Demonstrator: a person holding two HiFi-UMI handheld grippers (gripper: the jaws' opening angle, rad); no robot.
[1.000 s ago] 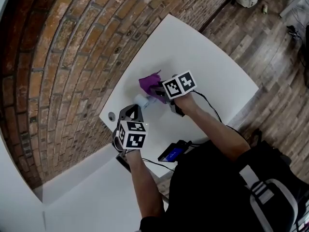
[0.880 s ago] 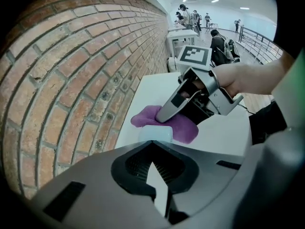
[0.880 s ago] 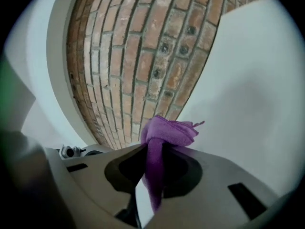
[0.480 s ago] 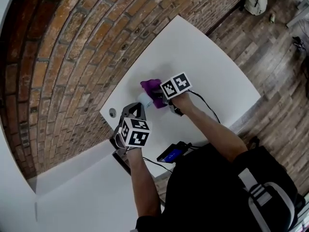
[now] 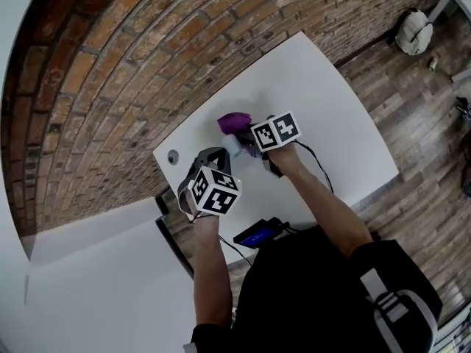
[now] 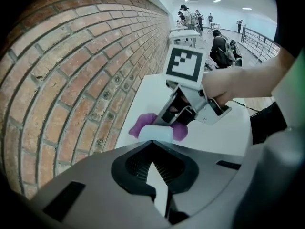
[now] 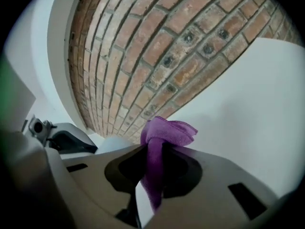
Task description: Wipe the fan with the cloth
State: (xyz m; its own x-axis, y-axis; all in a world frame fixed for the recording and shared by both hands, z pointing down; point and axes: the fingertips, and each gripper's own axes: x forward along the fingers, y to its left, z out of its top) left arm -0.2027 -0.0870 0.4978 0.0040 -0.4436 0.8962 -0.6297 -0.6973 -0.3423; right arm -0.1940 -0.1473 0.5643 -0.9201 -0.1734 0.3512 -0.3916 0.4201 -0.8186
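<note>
The right gripper (image 7: 153,151), pinching a bunched purple microfibre cloth (image 7: 167,130), has edged and rolled in against the small white plastic fan (image 6: 155,133) on the white table (image 5: 324,101); wiping looks under way. The left gripper (image 6: 153,151), jaws pressed together, sits at the fan's near side. No container shows.

A red-brown brick wall (image 5: 110,72) with pale mortar lines runs along the far left. A white surface (image 5: 331,101) butts against it, with a round cable hole (image 5: 174,157) near its left corner. A second white surface (image 5: 88,271) lies near left, a dark gap between the two. To the right is a grey-brown plank floor (image 5: 434,160), with a pale bag (image 5: 412,31) at far right. The left gripper view shows a bright hall with ceiling lights (image 6: 217,0) and a railing (image 6: 259,35).
</note>
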